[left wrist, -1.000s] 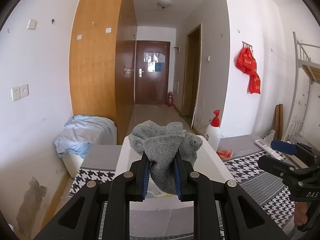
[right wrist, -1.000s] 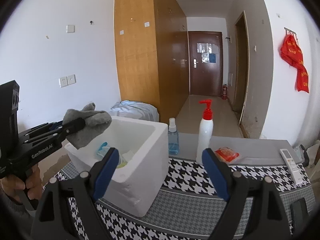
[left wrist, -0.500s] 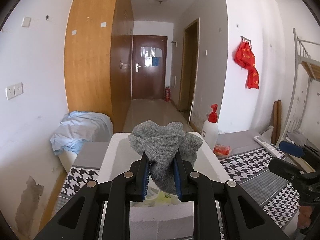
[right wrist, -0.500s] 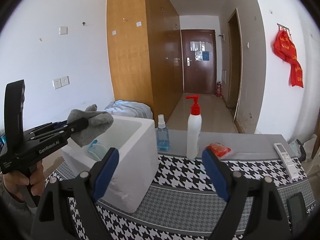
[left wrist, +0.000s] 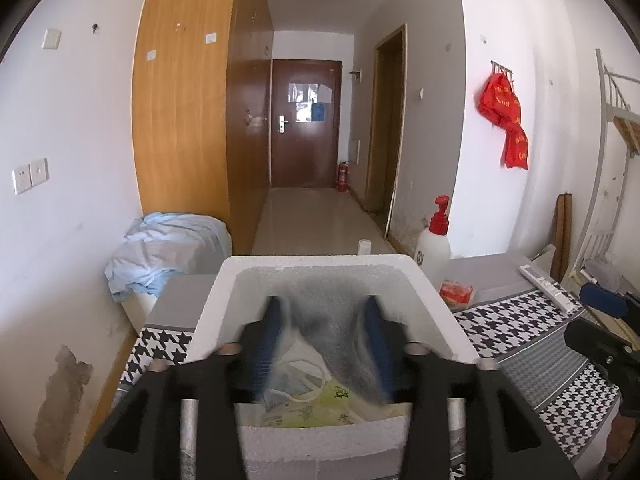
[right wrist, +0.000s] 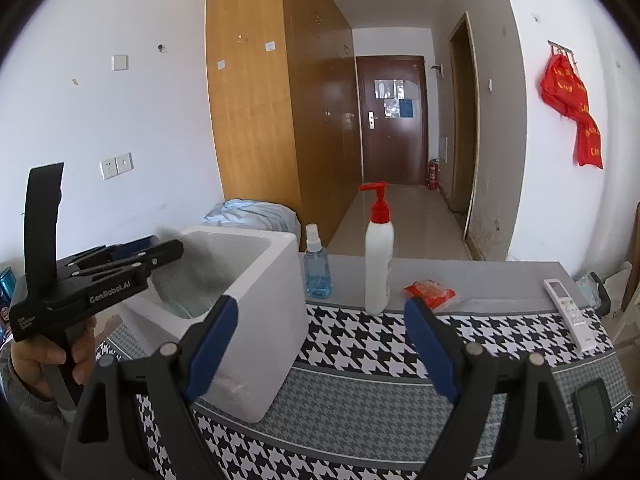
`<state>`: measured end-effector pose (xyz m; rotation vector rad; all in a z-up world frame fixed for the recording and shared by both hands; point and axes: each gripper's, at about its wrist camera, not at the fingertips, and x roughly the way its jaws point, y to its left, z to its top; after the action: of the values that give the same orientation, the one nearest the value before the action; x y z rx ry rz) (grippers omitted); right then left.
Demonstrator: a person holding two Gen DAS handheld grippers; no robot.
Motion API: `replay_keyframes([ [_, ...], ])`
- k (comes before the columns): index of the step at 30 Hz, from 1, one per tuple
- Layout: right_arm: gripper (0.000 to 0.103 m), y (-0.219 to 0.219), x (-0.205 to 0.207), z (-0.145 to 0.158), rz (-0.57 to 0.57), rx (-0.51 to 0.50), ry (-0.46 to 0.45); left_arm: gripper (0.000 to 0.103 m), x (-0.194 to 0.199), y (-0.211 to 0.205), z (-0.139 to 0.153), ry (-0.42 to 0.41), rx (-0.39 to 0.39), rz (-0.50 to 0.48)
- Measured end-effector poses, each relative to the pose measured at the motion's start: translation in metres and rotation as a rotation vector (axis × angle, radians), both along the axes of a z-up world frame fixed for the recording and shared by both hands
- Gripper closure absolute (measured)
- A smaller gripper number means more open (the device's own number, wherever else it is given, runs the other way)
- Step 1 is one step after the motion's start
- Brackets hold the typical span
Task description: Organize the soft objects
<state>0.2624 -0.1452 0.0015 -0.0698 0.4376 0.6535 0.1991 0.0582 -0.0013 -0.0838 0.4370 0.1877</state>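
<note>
White foam box (left wrist: 424, 304) sat at lower centre of the left wrist view, on the houndstooth-covered surface (left wrist: 532, 328). Left hand-held gripper (left wrist: 322, 320) was over the box opening, its blue-padded jaws spread apart, nothing pinched between them. Grey cloth (left wrist: 324, 320) showed only as a motion-blurred grey smear between the jaws, inside the box outline; could not tell if it touched the contents below. Box contents, lower centre: a white plastic bag (left wrist: 298, 360) and a yellow-green packet (left wrist: 316, 406). In the right wrist view the same left hand-held gripper (right wrist: 160, 250) sat at left, held by a hand (right wrist: 48, 360), tip at the foam box (right wrist: 260, 320) rim with the grey cloth (right wrist: 192, 260) blurred just beyond it over the opening. Right hand-held gripper (right wrist: 320, 340) filled the bottom of that frame, jaws wide open, empty, above the surface (right wrist: 360, 392). Behind the box, centre frame: a blue spray bottle (right wrist: 317, 268), then a white pump bottle (right wrist: 378, 252) with red top, then a red packet (right wrist: 430, 292) to its right. White remote (right wrist: 570, 312) lay at right, dark phone (right wrist: 594, 412) at lower right. Light blue fabric pile (left wrist: 164, 248) lay at mid left, beside the wooden wardrobe (left wrist: 188, 120).
</note>
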Motion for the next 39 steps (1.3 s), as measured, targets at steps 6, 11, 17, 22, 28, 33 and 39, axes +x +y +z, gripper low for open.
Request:
replay_keyframes([
  [6,0.015,-0.001,-0.002,0.0,0.0,0.001,-0.001,0.011,-0.01,-0.004,0.004,-0.038,0.003,0.015],
  [11,0.015,-0.004,-0.008,0.002,0.004,0.004,-0.016,0.002,-0.02,-0.006,0.009,-0.069,0.008,0.03],
  [17,0.015,-0.01,-0.02,0.007,-0.003,0.011,-0.038,0.001,-0.032,-0.018,0.015,-0.095,0.027,0.029],
  [22,0.015,-0.016,-0.029,0.01,-0.006,0.02,-0.052,0.001,-0.044,-0.028,0.019,-0.118,0.048,0.027],
  [28,0.015,-0.024,-0.042,0.013,-0.012,0.033,-0.073,0.001,-0.063,-0.038,0.024,-0.163,0.07,0.032],
  [33,0.015,-0.031,-0.053,0.015,-0.027,0.04,-0.098,0.001,-0.076,-0.043,0.024,-0.176,0.065,0.026],
  [39,0.015,-0.036,-0.063,0.015,-0.039,0.039,-0.114,0.001,-0.088,-0.048,0.025,-0.194,0.056,0.023],
])
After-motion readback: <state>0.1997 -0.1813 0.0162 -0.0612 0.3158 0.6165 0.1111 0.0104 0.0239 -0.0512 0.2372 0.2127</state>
